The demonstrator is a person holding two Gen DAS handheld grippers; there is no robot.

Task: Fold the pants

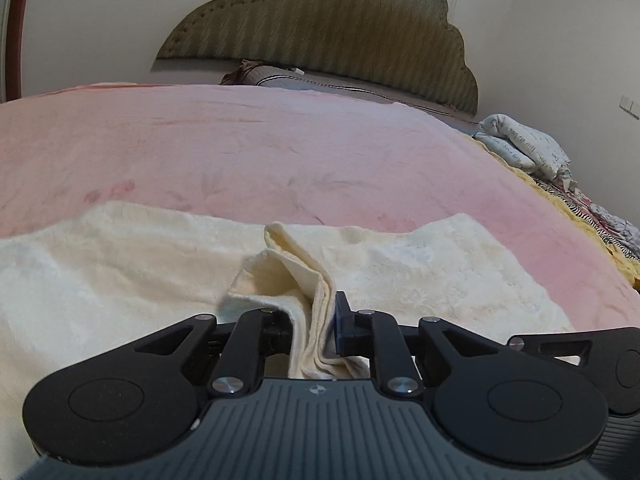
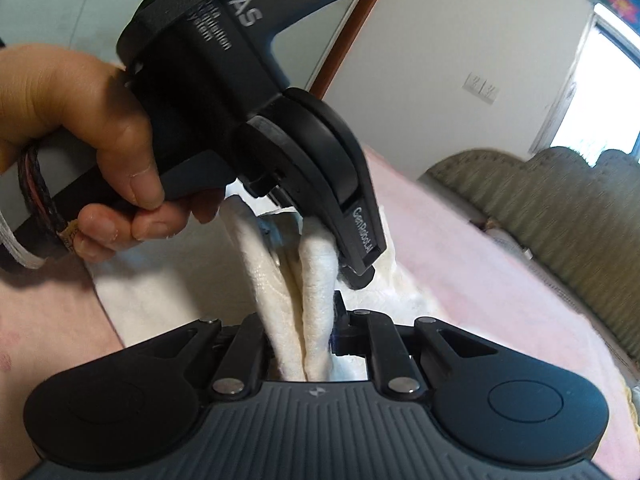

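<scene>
The cream fleece pants [image 1: 120, 272] lie spread across the pink bed cover. In the left wrist view my left gripper [image 1: 314, 332] is shut on a bunched fold of the pants' near edge, which rises in pleats between the fingers. In the right wrist view my right gripper [image 2: 304, 332] is shut on another bunch of the pants [image 2: 316, 296], lifted off the bed. The left gripper [image 2: 356, 276], held by a hand, hangs just ahead of it, clamping the same fabric a little higher.
The pink bed cover [image 1: 280, 152] stretches to an olive scalloped headboard [image 1: 320, 40]. A grey pillow [image 1: 320, 82] lies at its foot. A heap of folded bedding [image 1: 528, 148] sits at the bed's right edge. White walls surround the bed.
</scene>
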